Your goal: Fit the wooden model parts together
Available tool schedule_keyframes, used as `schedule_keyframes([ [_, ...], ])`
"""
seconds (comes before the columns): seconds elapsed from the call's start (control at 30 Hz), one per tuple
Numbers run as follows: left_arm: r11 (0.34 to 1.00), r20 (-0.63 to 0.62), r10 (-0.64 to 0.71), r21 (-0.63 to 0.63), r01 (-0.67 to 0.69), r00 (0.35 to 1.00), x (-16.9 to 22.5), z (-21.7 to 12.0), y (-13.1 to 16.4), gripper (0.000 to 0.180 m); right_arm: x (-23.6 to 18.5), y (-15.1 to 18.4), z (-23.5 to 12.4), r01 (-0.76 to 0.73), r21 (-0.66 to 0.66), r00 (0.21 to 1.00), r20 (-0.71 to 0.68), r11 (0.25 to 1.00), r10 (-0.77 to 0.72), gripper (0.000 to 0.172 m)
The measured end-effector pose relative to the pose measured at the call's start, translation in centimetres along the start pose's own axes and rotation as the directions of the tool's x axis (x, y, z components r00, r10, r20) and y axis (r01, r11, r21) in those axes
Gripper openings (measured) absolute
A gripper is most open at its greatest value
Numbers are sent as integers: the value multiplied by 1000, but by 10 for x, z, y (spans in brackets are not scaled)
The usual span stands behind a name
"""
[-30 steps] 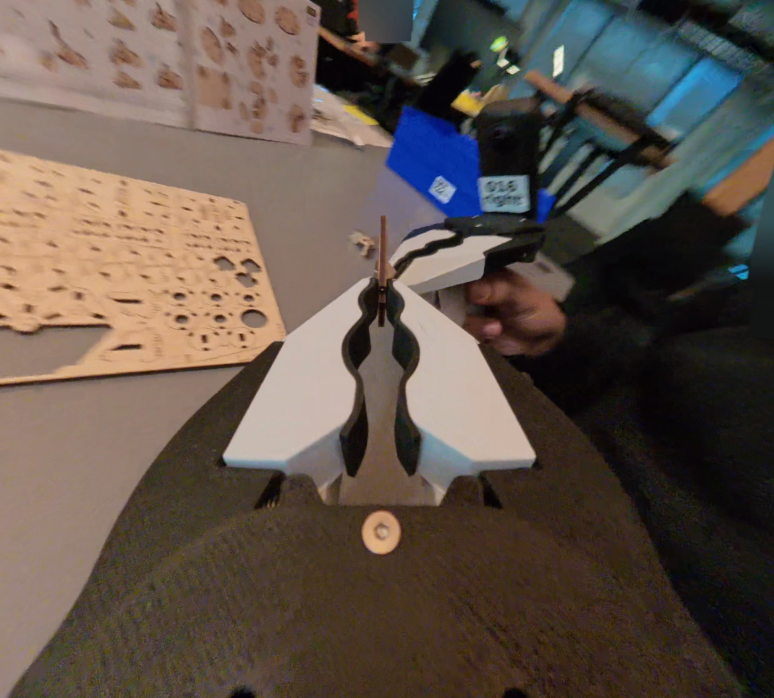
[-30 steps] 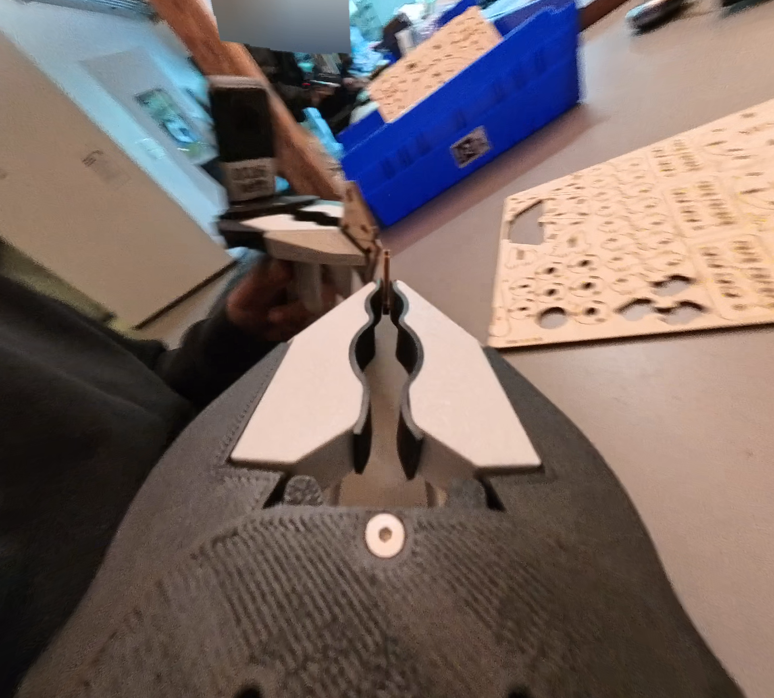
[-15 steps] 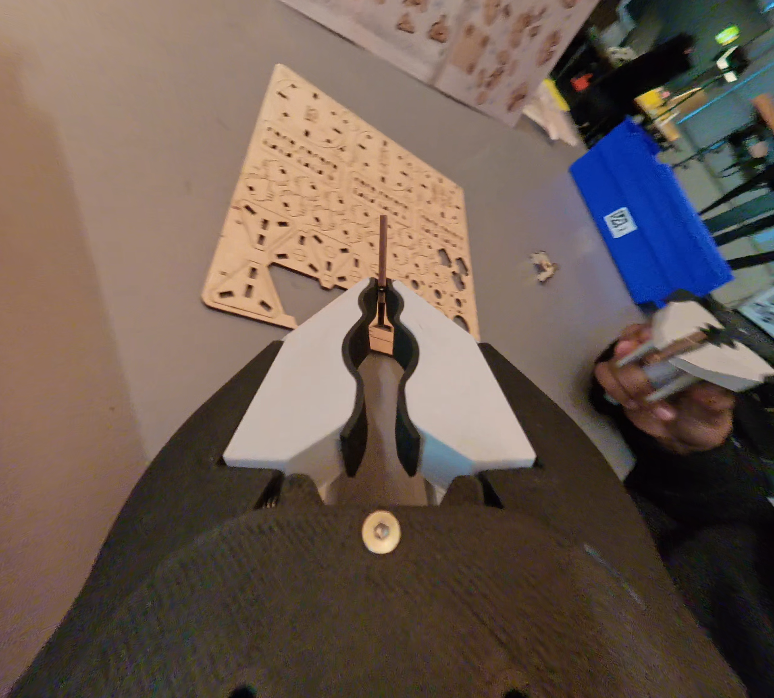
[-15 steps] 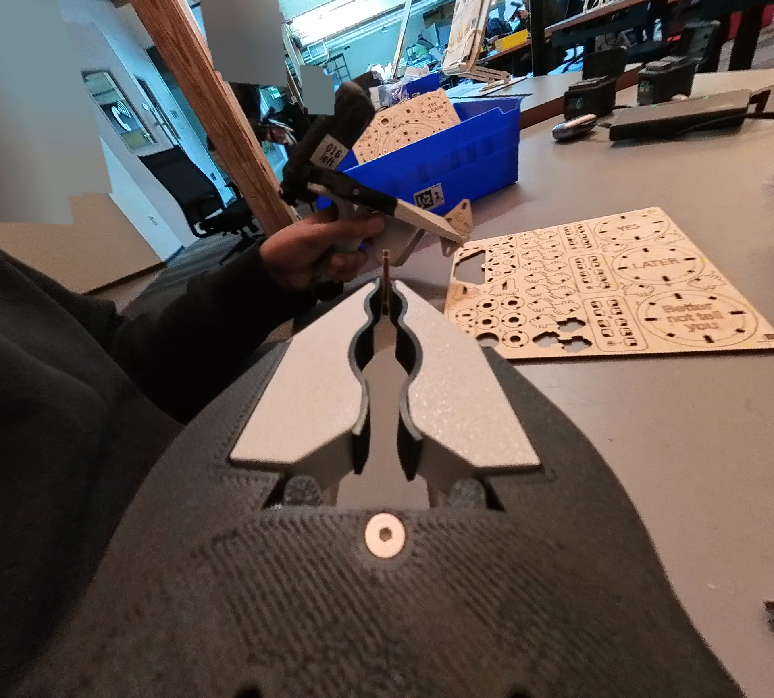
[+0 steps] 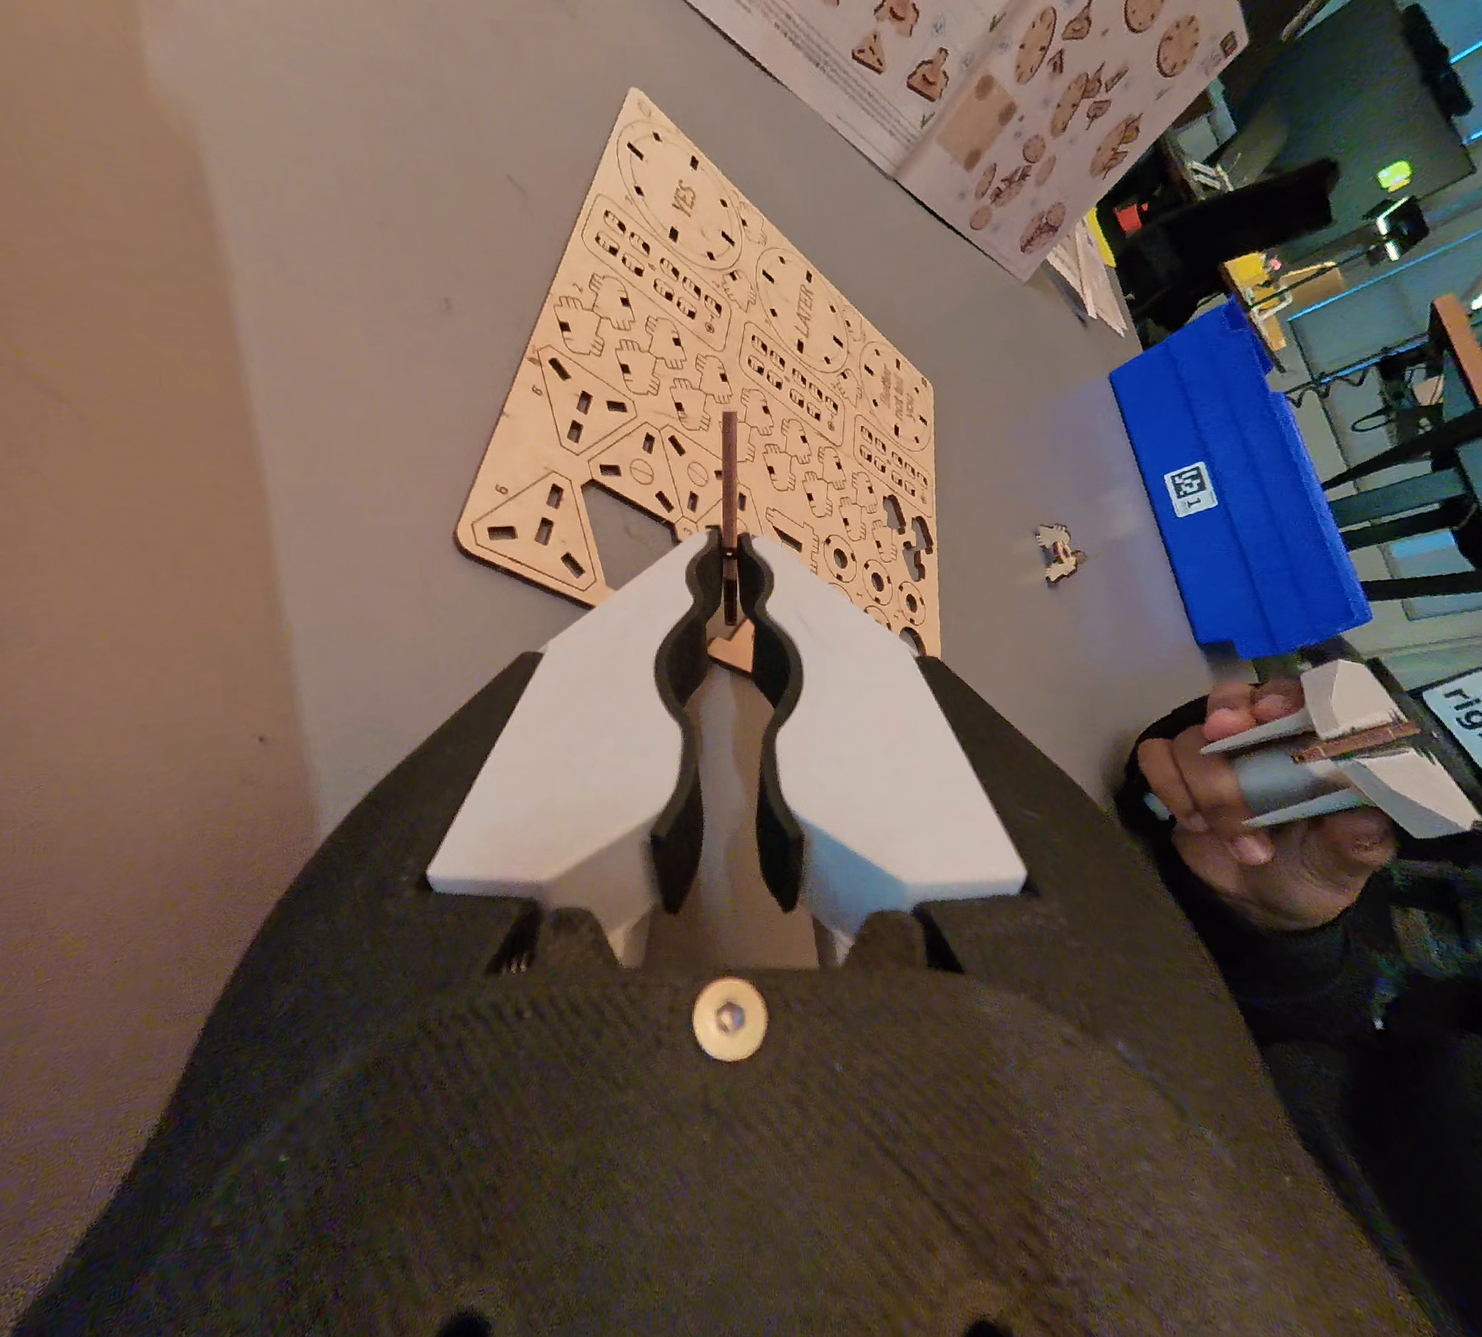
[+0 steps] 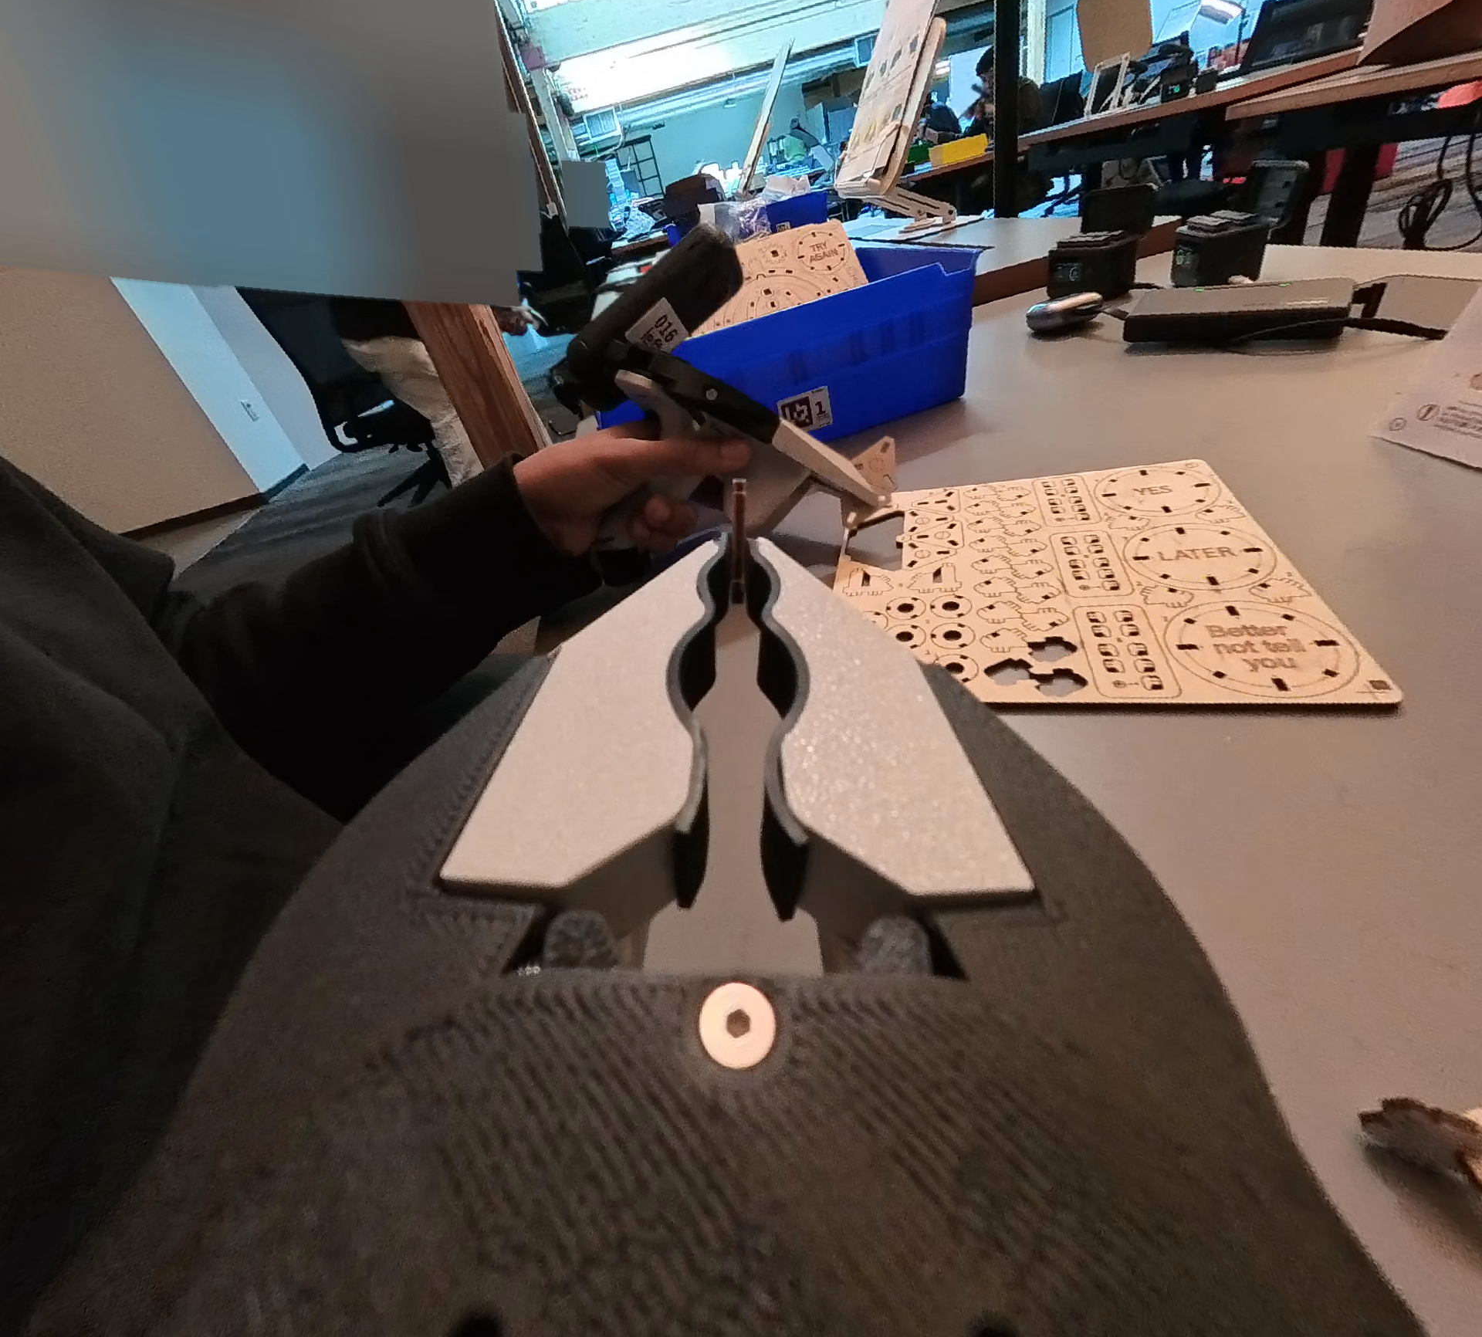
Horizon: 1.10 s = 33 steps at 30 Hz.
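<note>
LEFT GRIPPER [image 5: 728,551]: clamped on a thin wooden piece [image 5: 729,472], seen edge-on, pads pressed on both faces; in the right wrist view shows as a flat triangular part over the near corner of the sheet.
RIGHT GRIPPER [image 6: 738,551]: clamped on a second thin wooden piece [image 6: 738,520], edge-on, standing up out of the closed tips.
HANDS: left hand [image 6: 617,488] around its grip at 11 o'clock of the right gripper; right hand [image 5: 1251,809] at 3 o'clock in the left wrist view.
PUZZLE SHEET [image 5: 714,368]: flat on the grey table [image 5: 361,176], at 12 o'clock of the left gripper; engraved lettering on round dials, several cut-outs empty.
LOOSE PIECE [image 5: 1060,554]: on the table between sheet and bin.
BLUE BIN [image 5: 1235,496]: at 2 o'clock, white sticker with a square code; more wooden sheets inside.
INSTRUCTION LEAFLET [image 5: 946,15]: printed paper, at 1 o'clock beyond the sheet.
</note>
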<state>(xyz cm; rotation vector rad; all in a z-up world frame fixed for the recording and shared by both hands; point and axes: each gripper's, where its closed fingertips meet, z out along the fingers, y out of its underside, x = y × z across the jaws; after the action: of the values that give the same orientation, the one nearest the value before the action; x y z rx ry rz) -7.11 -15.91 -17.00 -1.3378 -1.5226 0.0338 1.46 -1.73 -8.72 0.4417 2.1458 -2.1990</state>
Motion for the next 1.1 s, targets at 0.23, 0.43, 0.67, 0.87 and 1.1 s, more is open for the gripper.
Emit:
schedule_keyframes([
  [0.23, 999, -48, -35, -31, 34, 998, 6, 4, 7, 1, 0, -2, -3, -4, 17, 1000, 0, 1000, 4, 0],
  [0.43, 999, -28, -31, -46, 29, 999, 4, 4, 10, 16, -1, -1, -3, 5, 13, 1000, -2, 1000, -5, 0],
  [0.67, 997, 77, 44, -61, -39, 996, -7, -7, 11, 23, 0, -3, -3, -2, 22, 1000, -4, 1000, 2, 0],
  [0.87, 994, 147, 87, -75, -76, 985, -17, -16, 11, 23, 0, -3, -3, -3, 23, 1000, -4, 1000, 3, 0],
  [1.1, 985, 189, 163, -94, -148, 968, -18, -15, 11, 34, 1, -3, -4, -5, 27, 1000, -5, 1000, 6, 0],
])
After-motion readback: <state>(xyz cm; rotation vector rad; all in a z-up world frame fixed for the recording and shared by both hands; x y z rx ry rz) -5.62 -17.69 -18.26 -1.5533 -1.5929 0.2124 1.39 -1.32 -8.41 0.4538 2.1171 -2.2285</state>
